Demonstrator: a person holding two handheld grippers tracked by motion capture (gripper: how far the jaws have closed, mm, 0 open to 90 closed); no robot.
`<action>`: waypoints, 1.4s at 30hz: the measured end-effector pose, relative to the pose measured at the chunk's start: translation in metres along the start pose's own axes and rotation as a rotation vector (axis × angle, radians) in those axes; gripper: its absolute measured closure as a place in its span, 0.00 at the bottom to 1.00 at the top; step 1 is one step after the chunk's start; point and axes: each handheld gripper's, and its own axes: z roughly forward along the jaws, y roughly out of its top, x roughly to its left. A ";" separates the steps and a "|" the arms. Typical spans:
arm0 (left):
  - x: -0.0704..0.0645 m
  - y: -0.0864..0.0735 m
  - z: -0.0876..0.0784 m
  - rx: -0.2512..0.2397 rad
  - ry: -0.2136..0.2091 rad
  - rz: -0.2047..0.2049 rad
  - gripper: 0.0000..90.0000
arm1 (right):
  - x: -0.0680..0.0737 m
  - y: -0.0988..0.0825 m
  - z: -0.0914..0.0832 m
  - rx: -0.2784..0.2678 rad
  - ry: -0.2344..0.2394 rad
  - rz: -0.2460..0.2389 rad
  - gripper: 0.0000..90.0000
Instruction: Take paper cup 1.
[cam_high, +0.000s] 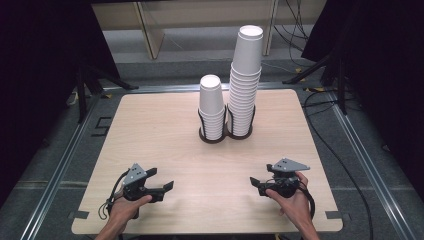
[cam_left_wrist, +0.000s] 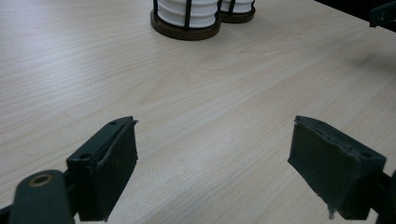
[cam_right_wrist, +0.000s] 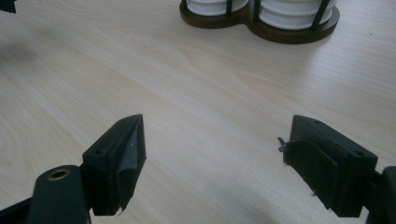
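Two stacks of white paper cups stand upside down in a dark double holder at the table's far middle. The short stack is on the left, the tall stack on the right. My left gripper rests low over the table's near left, held by a hand, jaws wide apart with nothing between them. My right gripper sits at the near right, also open and empty. The holder's base shows far ahead of both pairs of jaws.
The light wooden table has bare room between the grippers and the holder. Black tripod legs stand at the far left, another stand and cables at the right. A wooden frame stands behind the table.
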 end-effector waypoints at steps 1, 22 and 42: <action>0.000 0.000 0.000 -0.002 -0.003 0.001 0.16 | 0.000 0.000 0.000 0.000 0.002 0.000 0.23; 0.001 0.002 -0.001 0.014 0.019 0.014 0.16 | 0.003 0.011 0.010 -0.043 0.027 -0.021 0.19; 0.003 0.001 -0.003 0.003 0.032 0.020 0.16 | 0.015 0.061 0.024 -0.123 0.074 -0.050 0.19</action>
